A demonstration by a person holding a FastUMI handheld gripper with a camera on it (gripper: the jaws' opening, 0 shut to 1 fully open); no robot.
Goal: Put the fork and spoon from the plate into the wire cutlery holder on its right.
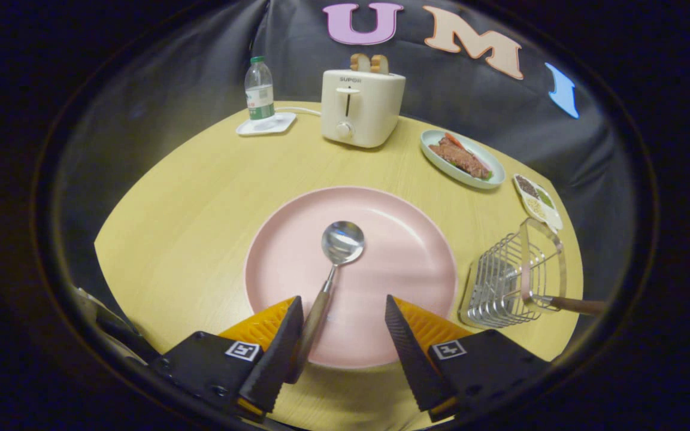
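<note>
Spoon (330, 270) is found lying on the pink plate (417, 239), handle toward the gripper (344, 335), whose fingers are spread apart, grasping nothing; the handle lies beside the left finger. A wooden-handled utensil, presumably the fork (572, 305), is lodged in the wire cutlery holder (510, 281) right of the plate.

We see the spoon (333, 263) lying on the plate (405, 239), the wire cutlery holder (510, 281) to its right, and far behind them the toaster (360, 108) with a bottle (259, 90) at its left.

Black tongs (343, 335), ribbed pads, orange backs, square markers.
</note>
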